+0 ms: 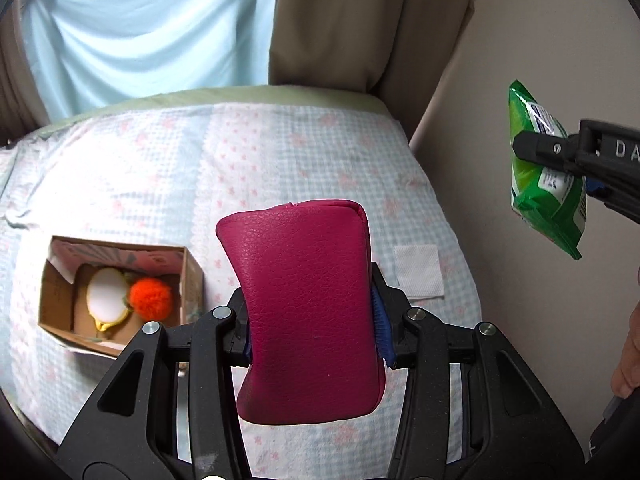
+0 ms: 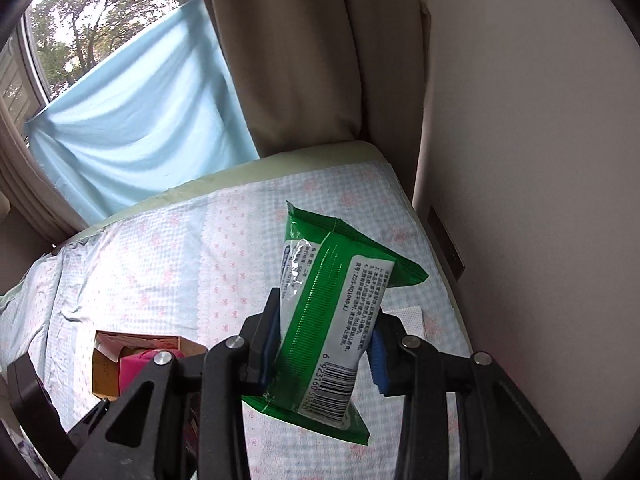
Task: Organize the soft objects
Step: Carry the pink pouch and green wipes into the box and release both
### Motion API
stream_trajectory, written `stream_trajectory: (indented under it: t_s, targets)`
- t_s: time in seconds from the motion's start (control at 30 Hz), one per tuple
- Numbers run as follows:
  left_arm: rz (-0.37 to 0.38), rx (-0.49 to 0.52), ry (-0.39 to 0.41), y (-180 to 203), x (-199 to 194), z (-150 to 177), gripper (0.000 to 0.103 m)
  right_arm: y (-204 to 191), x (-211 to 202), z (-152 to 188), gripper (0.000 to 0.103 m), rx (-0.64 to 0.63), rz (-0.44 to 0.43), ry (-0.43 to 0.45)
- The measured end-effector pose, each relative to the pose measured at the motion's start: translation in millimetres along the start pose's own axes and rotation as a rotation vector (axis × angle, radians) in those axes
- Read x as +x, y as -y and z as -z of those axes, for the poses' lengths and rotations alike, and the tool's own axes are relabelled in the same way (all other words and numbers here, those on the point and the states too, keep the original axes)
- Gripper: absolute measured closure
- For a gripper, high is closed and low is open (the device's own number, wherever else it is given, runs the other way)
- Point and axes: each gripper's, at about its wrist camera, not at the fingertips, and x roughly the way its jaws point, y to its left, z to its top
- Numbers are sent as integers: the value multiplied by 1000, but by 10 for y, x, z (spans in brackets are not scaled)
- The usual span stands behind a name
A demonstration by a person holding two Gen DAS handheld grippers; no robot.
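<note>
My left gripper [image 1: 313,322] is shut on a magenta leather-look pouch [image 1: 304,272], held up above the bed with its blue pads pressing both sides. At the right edge of the left wrist view, my right gripper [image 1: 554,160] is shut on a green pack of wet wipes [image 1: 532,188]. In the right wrist view the same green pack [image 2: 320,300] stands tilted between the right gripper's [image 2: 325,340] pads. An open cardboard box [image 1: 187,276] lies on the bed at lower left and holds a white round item [image 1: 106,292] and an orange pompom [image 1: 151,298].
The bed has a pale checked cover with pink flowers [image 1: 280,160]. A white folded tissue [image 1: 418,272] lies near its right edge. A beige wall [image 1: 500,60] runs along the right, and curtains [image 1: 332,20] and a light blue cloth [image 1: 140,32] hang behind. A hand [image 1: 628,352] shows at far right.
</note>
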Motion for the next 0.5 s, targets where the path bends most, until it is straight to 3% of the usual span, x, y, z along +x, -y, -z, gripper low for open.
stream_trajectory:
  t_s: [0.27, 0.5]
  targets:
    - [-11, -23, 71, -803, -794, -202, 63, -906, -530, 231, 69, -113, -87, 23]
    - [-19, -25, 56, -1694, -1082, -204, 63, -1878, -446, 552, 69, -161, -138, -26]
